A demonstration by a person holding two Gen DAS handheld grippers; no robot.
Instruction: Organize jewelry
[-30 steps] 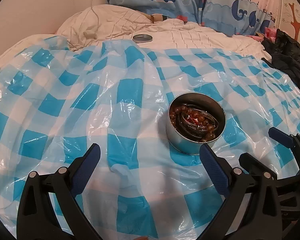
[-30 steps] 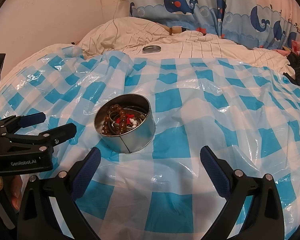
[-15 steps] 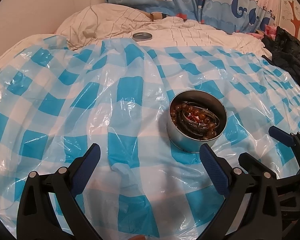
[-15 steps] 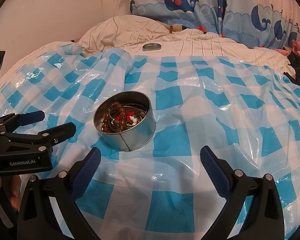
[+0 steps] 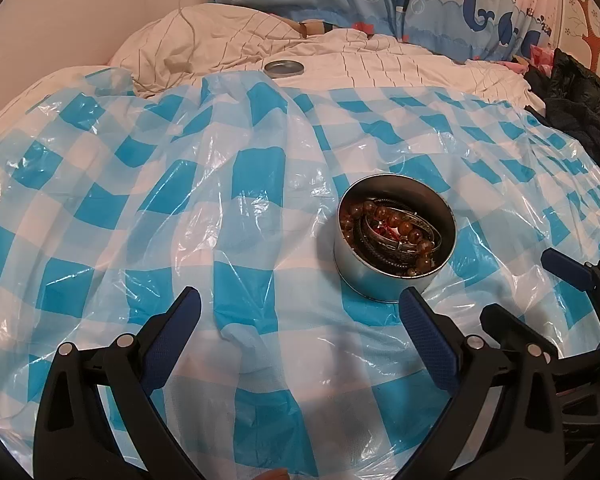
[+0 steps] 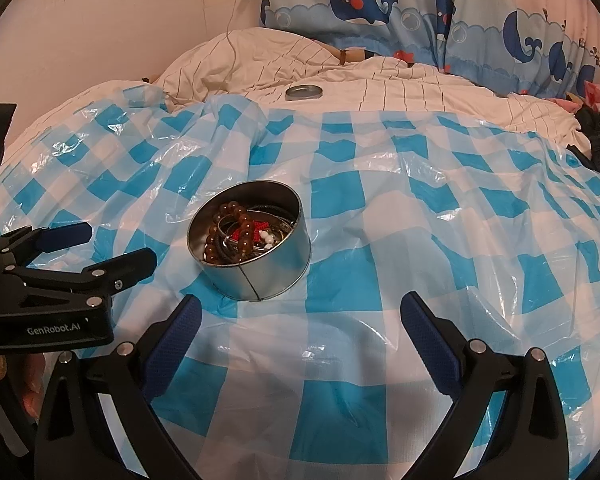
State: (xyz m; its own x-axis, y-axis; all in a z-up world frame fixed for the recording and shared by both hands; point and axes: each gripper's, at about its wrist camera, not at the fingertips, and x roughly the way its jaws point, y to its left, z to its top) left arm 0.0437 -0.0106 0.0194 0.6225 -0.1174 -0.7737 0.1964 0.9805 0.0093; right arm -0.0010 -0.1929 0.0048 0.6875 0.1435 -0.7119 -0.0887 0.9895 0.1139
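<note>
A round metal tin (image 5: 380, 280) stands on the blue-and-white checked plastic sheet (image 5: 140, 208); it also shows in the right wrist view (image 6: 268, 276). It holds brown bead bracelets (image 5: 396, 220), dark bangles and a red-and-white piece (image 6: 256, 234). Its metal lid (image 5: 284, 67) lies far back on the striped bedding, also seen in the right wrist view (image 6: 304, 92). My left gripper (image 5: 300, 312) is open and empty, its right finger just in front of the tin. My right gripper (image 6: 300, 316) is open and empty, the tin just ahead of its left finger.
A striped cream duvet (image 5: 228, 44) is bunched at the back below a whale-print curtain (image 6: 380, 4). Dark clothing (image 5: 580, 100) lies at the right edge. A charging cable (image 6: 232, 28) hangs from the wall socket. The plastic sheet is wrinkled and raised in folds.
Both views have shifted only slightly; the tin sits a little higher in the left wrist view. Both grippers stay open and empty.
</note>
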